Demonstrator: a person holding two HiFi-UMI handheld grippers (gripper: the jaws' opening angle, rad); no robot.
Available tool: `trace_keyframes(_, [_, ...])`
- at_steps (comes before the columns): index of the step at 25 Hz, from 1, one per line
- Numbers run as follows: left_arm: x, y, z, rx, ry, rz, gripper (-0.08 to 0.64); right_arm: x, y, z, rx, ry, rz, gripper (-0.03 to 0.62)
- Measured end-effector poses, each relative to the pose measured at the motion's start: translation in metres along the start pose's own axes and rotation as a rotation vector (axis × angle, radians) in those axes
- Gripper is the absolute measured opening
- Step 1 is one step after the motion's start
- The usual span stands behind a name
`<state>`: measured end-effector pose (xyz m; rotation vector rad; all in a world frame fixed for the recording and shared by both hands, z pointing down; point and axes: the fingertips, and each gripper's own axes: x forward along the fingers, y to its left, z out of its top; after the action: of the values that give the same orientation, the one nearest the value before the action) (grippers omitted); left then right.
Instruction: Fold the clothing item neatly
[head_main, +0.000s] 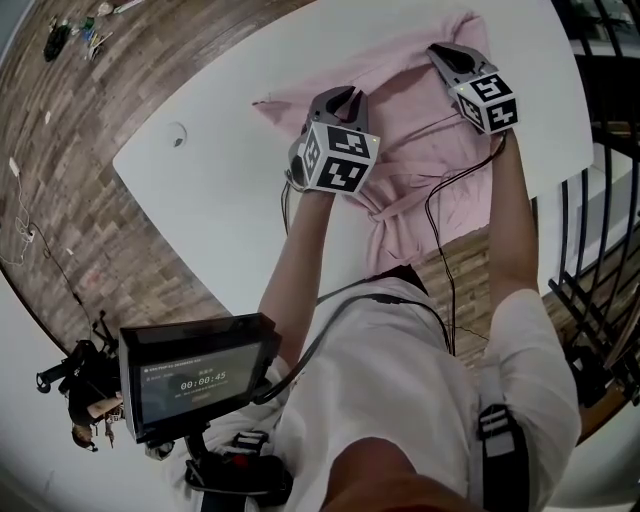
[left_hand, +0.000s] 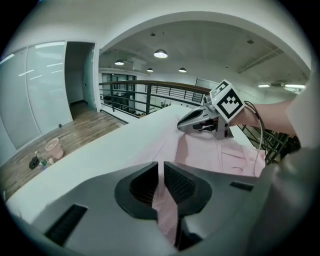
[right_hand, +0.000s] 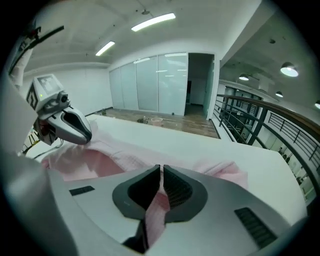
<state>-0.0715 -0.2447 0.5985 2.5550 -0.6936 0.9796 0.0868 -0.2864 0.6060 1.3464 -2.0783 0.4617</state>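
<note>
A pink garment (head_main: 420, 150) lies crumpled on the white table (head_main: 220, 190), filling the 1 o'clock part of the head view, and its near end drapes over the table edge toward the person at 6 o'clock of the cloth. The left gripper (head_main: 340, 95) sits at the garment's 9 o'clock side. In its own view the 2 jaws are nearly closed, pinching a strip of pink fabric that runs up through the narrow gap between the ribbed pads. The right gripper (head_main: 445, 50) is at the garment's far corner, about 1 o'clock of the cloth. Its jaws are likewise pressed onto a fold of the same pink fabric, which hangs down between them in the right gripper view. Both grippers tilt downward onto the table, well apart from each other, with loose cloth bunched between them. A black cable (head_main: 440, 230) trails from the right gripper along the forearm. At 7 o'clock of the head view a dark screen (head_main: 200, 380) sits near the person's body, above wooden flooring (head_main: 90, 150), and a black railing (head_main: 600, 290) stands at 3 o'clock.
</note>
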Motion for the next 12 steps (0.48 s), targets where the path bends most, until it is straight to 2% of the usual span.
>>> trace_keyframes(2, [0.006,-0.003,-0.013,-0.005,0.039,-0.014,0.035,0.003,-0.006,-0.015,-0.022,0.049,-0.022,0.023])
trace_keyframes(6, [0.015,-0.002,-0.035,0.000,0.103,-0.007,0.035,0.005,-0.014,-0.024,-0.001,0.058,-0.031,0.023])
trace_keyframes(12, [0.017,0.001,-0.037,-0.006,0.070,0.015,0.035,0.006,-0.014,-0.022,-0.009,0.055,-0.050,0.023])
